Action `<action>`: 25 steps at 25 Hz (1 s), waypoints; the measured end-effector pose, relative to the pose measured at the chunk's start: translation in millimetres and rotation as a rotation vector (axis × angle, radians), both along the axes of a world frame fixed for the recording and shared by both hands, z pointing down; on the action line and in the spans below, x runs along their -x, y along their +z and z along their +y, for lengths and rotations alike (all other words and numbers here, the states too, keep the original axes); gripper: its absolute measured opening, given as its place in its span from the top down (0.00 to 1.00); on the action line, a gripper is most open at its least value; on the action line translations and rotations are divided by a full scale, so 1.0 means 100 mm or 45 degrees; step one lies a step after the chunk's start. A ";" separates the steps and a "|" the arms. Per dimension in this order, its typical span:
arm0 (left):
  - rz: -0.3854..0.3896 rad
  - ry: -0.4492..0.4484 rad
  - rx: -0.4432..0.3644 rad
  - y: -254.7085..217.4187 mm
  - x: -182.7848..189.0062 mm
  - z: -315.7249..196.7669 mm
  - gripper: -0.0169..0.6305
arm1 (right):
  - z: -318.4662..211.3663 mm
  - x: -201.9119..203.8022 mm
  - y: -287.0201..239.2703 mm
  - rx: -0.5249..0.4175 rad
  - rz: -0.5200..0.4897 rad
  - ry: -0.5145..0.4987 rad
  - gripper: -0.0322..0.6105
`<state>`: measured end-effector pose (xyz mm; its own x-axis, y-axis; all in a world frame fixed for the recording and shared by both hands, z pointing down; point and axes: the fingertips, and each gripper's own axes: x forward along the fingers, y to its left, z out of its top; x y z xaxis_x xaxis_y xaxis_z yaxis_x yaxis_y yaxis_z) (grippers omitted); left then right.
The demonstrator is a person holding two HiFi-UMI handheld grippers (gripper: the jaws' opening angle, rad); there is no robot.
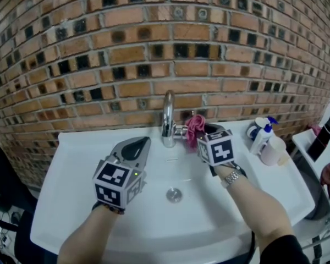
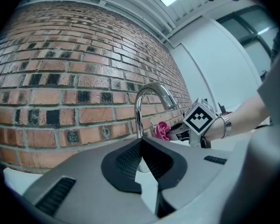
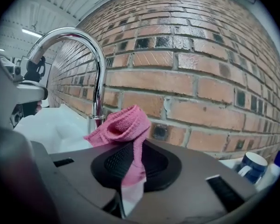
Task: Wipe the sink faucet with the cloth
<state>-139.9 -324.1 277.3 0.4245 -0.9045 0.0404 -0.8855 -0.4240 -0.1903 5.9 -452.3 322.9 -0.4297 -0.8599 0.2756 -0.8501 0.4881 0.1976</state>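
A chrome faucet (image 1: 168,117) rises from the back edge of the white sink (image 1: 99,202). My right gripper (image 1: 201,131) is shut on a pink cloth (image 1: 194,130), held just right of the faucet's base. In the right gripper view the pink cloth (image 3: 123,127) bunches above the closed jaws, with the faucet (image 3: 95,64) just to its left. My left gripper (image 1: 138,145) hovers over the basin left of the faucet, shut with nothing in it. The left gripper view shows the faucet (image 2: 147,106) straight ahead beyond the closed jaws and the cloth (image 2: 162,130) past it.
A brick wall (image 1: 154,48) stands close behind the sink. A pump bottle (image 1: 262,136), a cup (image 1: 273,150) and a mug (image 3: 252,166) stand at the sink's back right corner. The drain (image 1: 174,194) lies in the basin's middle.
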 end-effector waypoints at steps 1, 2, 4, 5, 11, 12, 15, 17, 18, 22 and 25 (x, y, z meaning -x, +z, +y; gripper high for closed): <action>0.000 -0.003 0.000 0.00 0.01 0.00 0.97 | -0.02 0.00 -0.05 -0.013 -0.003 0.000 0.88; 0.001 -0.005 0.000 0.00 0.01 -0.01 0.97 | -0.05 0.00 -0.10 -0.027 -0.005 -0.003 0.88; 0.002 -0.007 0.000 0.00 0.02 -0.01 0.97 | -0.08 0.00 -0.19 -0.054 -0.005 -0.006 0.88; 0.002 -0.007 0.000 0.00 0.02 -0.01 0.97 | -0.10 0.00 -0.23 -0.066 -0.002 -0.006 0.88; 0.008 -0.006 -0.011 -0.02 0.02 -0.01 0.97 | -0.12 -0.02 -0.45 -0.124 -0.017 0.003 0.88; 0.010 -0.005 -0.013 -0.02 0.02 -0.01 0.97 | -0.10 -0.02 -0.49 -0.138 -0.019 -0.001 0.88; 0.015 0.004 -0.019 -0.06 0.01 0.01 0.97 | 0.00 -0.01 -0.62 -0.175 -0.018 -0.018 0.88; 0.019 0.013 -0.031 -0.09 0.00 0.02 0.97 | 0.10 0.00 -0.70 -0.193 -0.025 -0.038 0.88; 0.022 0.019 -0.036 -0.10 -0.01 0.03 0.97 | 0.17 0.00 -0.73 -0.202 -0.029 -0.049 0.88; 0.013 0.088 -0.035 -0.13 -0.14 0.07 0.96 | 0.47 0.03 -0.83 -0.223 -0.034 -0.109 0.88; -0.009 0.173 -0.013 -0.09 -0.30 0.13 0.89 | 0.71 0.10 -0.84 -0.214 -0.039 -0.177 0.88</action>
<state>-110.2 -311.2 268.2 0.5428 -0.8391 0.0349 -0.8186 -0.5379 -0.2012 -3.9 -381.5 238.6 -0.5532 -0.8246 0.1184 -0.7838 0.5633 0.2614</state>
